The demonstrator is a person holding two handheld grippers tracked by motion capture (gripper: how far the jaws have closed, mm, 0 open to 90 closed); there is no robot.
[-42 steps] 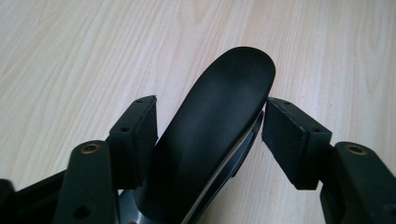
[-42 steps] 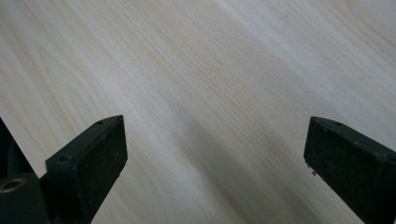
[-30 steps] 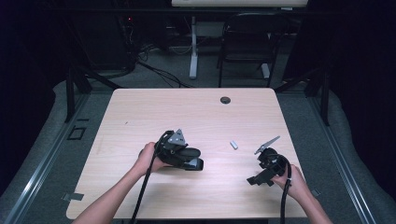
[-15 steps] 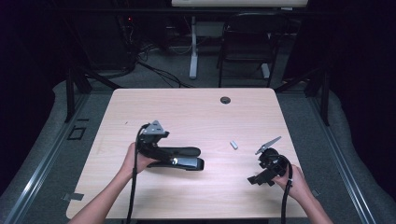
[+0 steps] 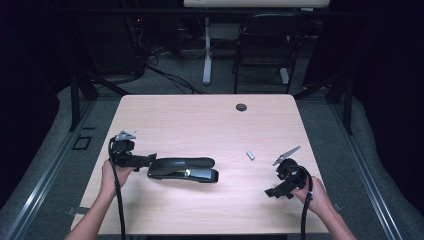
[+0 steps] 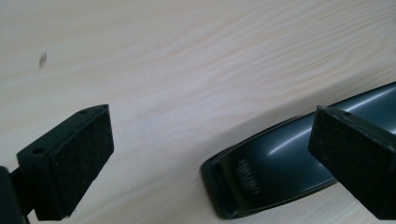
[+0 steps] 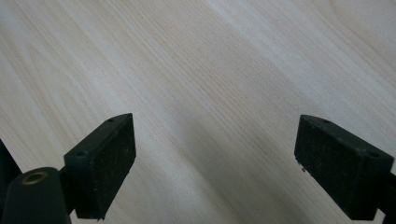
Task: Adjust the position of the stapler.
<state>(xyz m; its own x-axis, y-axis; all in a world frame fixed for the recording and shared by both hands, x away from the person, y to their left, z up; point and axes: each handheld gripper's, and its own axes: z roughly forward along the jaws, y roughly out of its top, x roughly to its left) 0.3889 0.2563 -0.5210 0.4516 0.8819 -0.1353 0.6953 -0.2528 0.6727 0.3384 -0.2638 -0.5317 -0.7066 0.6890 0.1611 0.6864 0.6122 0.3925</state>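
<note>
Two grippers flank a black stapler lying left of centre on the table; left gripper, jaws just opened wide, sits just beside its left end, the right gripper gaping empty; withdraw level, avoiding nudges

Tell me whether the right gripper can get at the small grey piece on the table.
Probably yes: the right gripper stands open, and bare table lies between it and the small grey piece.

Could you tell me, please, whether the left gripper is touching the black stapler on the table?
Apart. In the left gripper view the stapler lies on the table beyond the left gripper, whose jaws, just opened, stand wide with bare wood between them.
</note>
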